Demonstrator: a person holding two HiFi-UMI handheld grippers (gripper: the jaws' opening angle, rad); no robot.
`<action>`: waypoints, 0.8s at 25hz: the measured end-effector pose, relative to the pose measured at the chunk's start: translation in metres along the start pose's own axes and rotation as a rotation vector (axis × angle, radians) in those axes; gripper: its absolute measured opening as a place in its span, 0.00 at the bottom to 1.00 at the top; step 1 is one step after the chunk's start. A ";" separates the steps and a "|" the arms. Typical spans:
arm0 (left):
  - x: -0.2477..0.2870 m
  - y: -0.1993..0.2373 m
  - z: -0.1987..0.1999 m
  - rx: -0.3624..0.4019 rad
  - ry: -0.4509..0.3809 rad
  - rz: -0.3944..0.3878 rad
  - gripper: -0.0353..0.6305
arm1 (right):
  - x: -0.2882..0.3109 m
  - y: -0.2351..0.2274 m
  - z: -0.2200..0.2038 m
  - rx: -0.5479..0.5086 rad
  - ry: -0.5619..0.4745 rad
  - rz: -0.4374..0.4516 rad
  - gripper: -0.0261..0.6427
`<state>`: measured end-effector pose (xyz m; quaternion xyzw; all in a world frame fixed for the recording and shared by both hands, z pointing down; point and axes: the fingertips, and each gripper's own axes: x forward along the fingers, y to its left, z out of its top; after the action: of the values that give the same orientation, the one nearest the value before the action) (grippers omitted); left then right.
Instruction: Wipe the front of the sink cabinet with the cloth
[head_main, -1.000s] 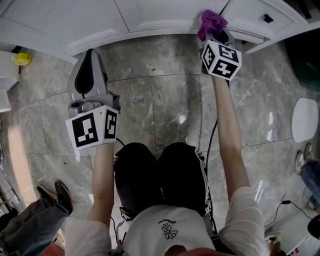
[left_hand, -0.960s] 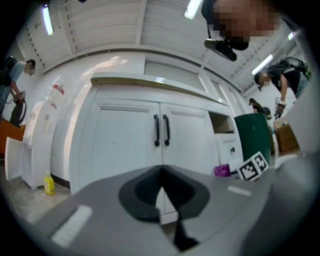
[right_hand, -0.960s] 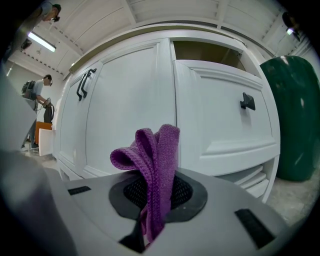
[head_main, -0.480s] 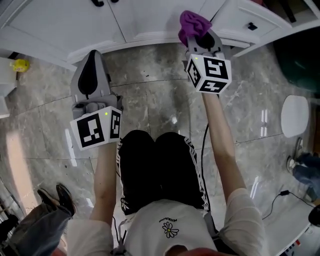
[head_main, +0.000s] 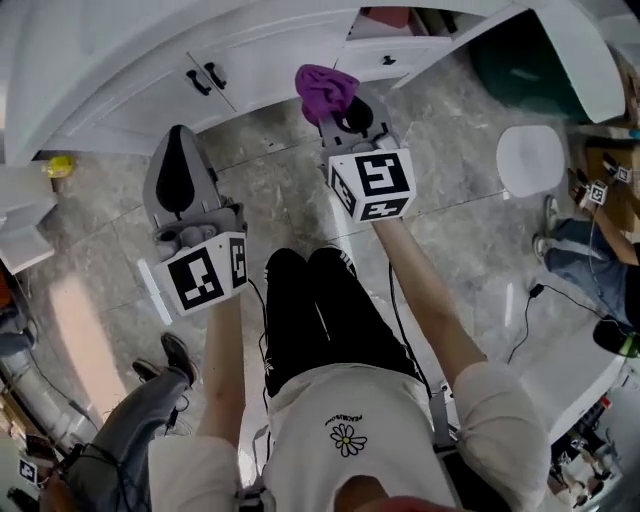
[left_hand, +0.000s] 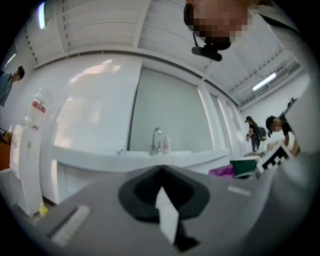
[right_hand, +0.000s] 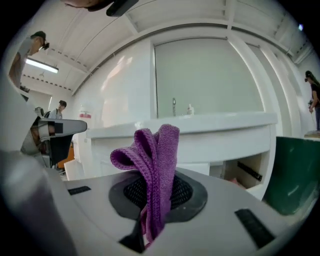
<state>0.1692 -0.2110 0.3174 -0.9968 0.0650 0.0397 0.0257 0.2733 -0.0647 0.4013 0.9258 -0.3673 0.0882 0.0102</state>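
The right hand-held gripper (right_hand: 149, 225), clamped on a crumpled purple cloth (right_hand: 156, 160), points at the white sink cabinet front (right_hand: 210, 142) — not touching (left hand-held gripper (left_hand: 166, 220) closed, empty).

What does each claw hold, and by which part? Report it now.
The right claw is shut on the purple cloth, pinching one end; the bunched rest sticks out past the tips. The left claw is shut with nothing in it.

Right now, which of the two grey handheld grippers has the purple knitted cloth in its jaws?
The right gripper: its jaws are clamped on the purple knitted cloth, which sticks up beyond them. The left gripper holds no cloth.
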 end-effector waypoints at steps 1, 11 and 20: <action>-0.001 -0.005 0.032 -0.002 0.007 -0.012 0.06 | -0.018 0.003 0.032 0.002 0.003 -0.007 0.11; -0.031 -0.039 0.274 0.009 0.014 -0.081 0.06 | -0.152 0.037 0.280 -0.059 -0.097 -0.034 0.11; -0.046 -0.048 0.323 0.035 -0.059 -0.105 0.06 | -0.180 0.058 0.320 -0.083 -0.153 -0.002 0.11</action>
<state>0.1060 -0.1393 0.0020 -0.9966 0.0125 0.0664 0.0471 0.1555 -0.0118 0.0529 0.9289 -0.3697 0.0021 0.0207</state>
